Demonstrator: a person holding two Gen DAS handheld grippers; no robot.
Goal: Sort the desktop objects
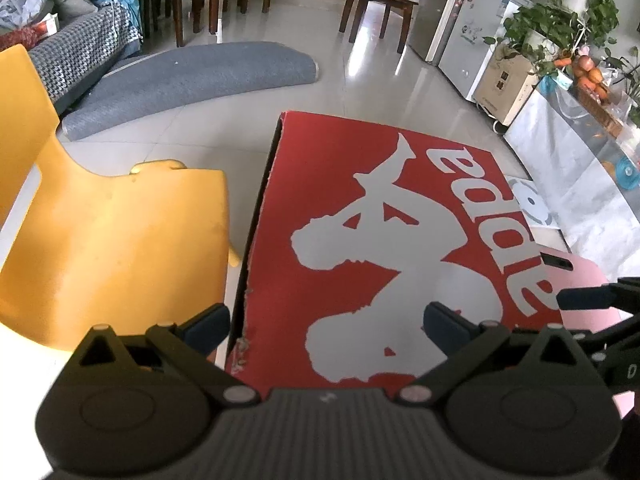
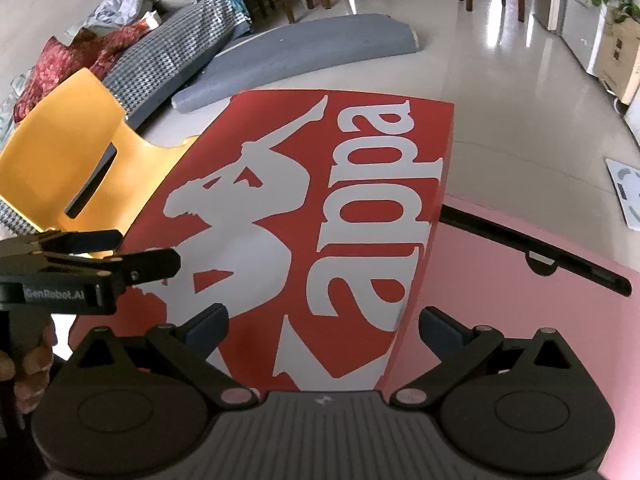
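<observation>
We hold the left hand-held gripper (image 1: pixel 326 328) and the right hand-held gripper (image 2: pixel 324 326) side by side above a red shoebox lid (image 2: pixel 304 208) — both with fingers spread wide and nothing between them. The lid, printed with a large pale logo, lies straight ahead of and beneath both grippers; in the right wrist view its near right edge falls between the spread fingers, and in the left wrist view its frayed left edge runs up just inside the left finger. The box rests on a pink surface (image 2: pixel 520 312), which opens out to the right of the right gripper, where a dark slim bar-like object (image 2: pixel 536 248) lies beyond the fingers, just beside the lid's right edge. A yellow chair (image 1: pixel 112 240) stands to the left of the left gripper, off the surface. We judge the sorting to be at its approach step — no object is yet gripped. The next move appears to call for lowering each gripper onto an opposite edge of the lid and closing on thin cardboard, which could bend or slip if pinched unevenly.
</observation>
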